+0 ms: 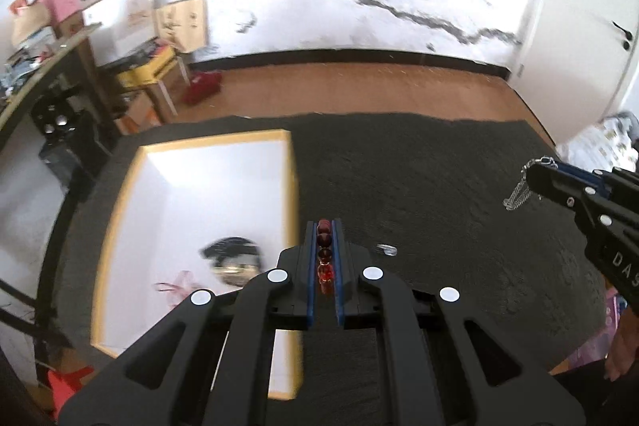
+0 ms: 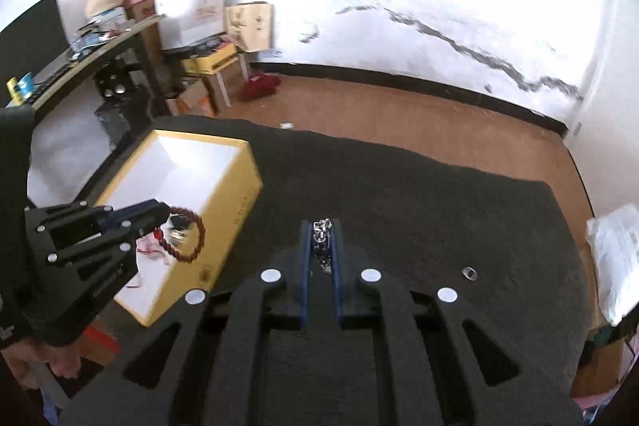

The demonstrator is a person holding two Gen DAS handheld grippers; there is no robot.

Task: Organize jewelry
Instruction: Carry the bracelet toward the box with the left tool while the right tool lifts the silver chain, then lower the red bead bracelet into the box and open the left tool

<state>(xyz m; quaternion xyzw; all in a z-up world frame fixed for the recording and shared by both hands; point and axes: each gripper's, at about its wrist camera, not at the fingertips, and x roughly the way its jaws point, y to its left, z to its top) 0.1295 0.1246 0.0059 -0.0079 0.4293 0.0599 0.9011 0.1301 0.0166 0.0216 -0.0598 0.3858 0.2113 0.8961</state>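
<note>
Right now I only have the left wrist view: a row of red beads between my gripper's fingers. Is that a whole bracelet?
Observer: Yes. The right wrist view shows the left gripper holding a closed loop of dark red beads, the bracelet, which dangles below it.
Operator: Is it by the box?
Observer: It hangs in front of the near end of the box, whose outer walls are yellow.
Operator: And the chain?
Observer: The silver chain is pinched between the pads of the right gripper.
</note>
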